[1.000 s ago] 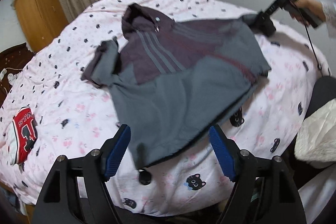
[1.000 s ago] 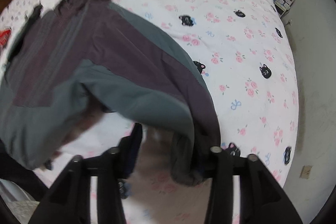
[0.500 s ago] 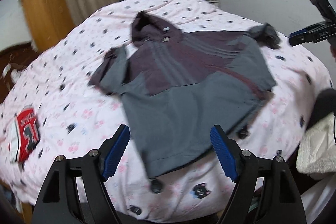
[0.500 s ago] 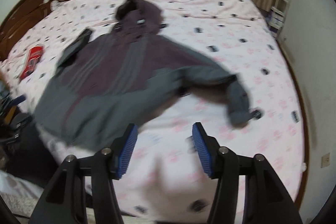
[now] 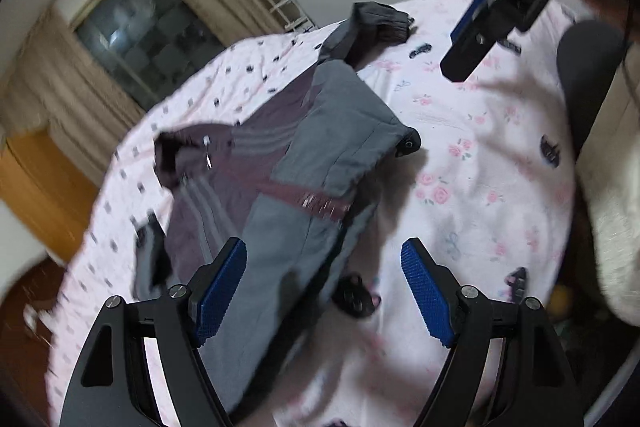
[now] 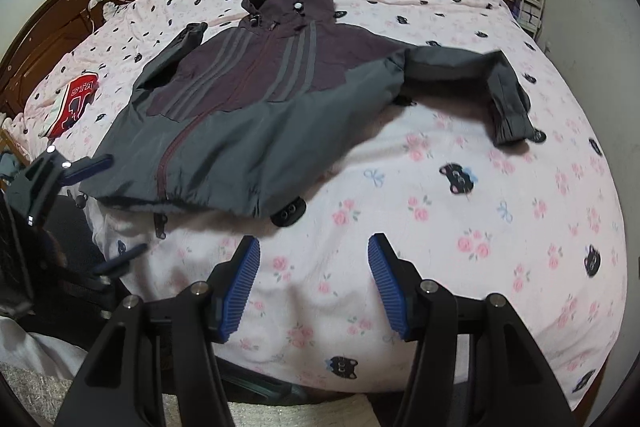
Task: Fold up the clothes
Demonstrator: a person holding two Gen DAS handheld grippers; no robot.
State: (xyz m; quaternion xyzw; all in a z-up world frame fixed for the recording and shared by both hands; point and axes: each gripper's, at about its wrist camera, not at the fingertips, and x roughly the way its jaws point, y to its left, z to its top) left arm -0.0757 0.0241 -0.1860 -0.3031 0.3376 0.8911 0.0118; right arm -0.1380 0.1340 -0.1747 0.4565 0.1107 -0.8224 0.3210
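Overall, the bed (image 6: pixel 460 187), under a pink sheet printed with flowers and cats, fills both views. Spread front-up across it lies the jacket (image 6: pixel 248 107), grey and maroon, hood toward the far side, one sleeve (image 6: pixel 480 75) stretched out to the right, hem near the bed's near edge. A red garment (image 6: pixel 74 103) lies apart at the left. Left tool (image 5: pixel 324 291) hangs released above the hem, gripping nothing. Right tool (image 6: pixel 312 283) is likewise released over bare sheet, near the hem, not touching.
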